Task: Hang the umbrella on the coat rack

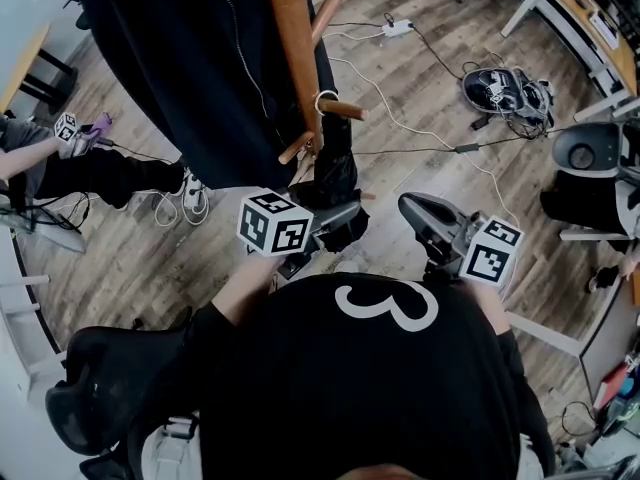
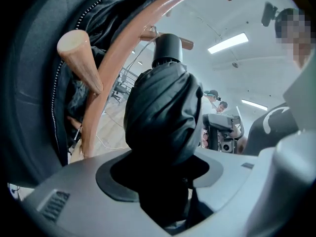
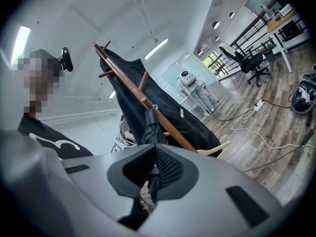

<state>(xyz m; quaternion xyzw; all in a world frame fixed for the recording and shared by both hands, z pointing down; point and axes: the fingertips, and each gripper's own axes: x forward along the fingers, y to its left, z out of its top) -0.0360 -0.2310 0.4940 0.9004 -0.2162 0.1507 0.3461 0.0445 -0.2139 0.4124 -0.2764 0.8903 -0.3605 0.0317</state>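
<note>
The folded black umbrella [image 1: 335, 183] hangs close against the wooden coat rack [image 1: 292, 38], just below a short peg [image 1: 340, 110]. Its white strap loop [image 1: 322, 96] sits around that peg. My left gripper [image 1: 335, 218] is shut on the umbrella's body. In the left gripper view the umbrella [image 2: 158, 112] fills the space between the jaws of the left gripper [image 2: 163, 174], with the rack pole [image 2: 113, 68] and a peg [image 2: 79, 58] to its left. My right gripper [image 1: 420, 211] stays to the right, apart from the rack, shut and empty. The right gripper [image 3: 150, 169] looks toward the umbrella [image 3: 150, 127].
A long black coat [image 1: 200, 68] hangs on the rack's left side. An office chair [image 1: 110, 378] stands at lower left. A backpack [image 1: 505, 93], cables and a power strip [image 1: 398, 28] lie on the wood floor. Another person [image 1: 60, 153] sits at far left. Desks line the right.
</note>
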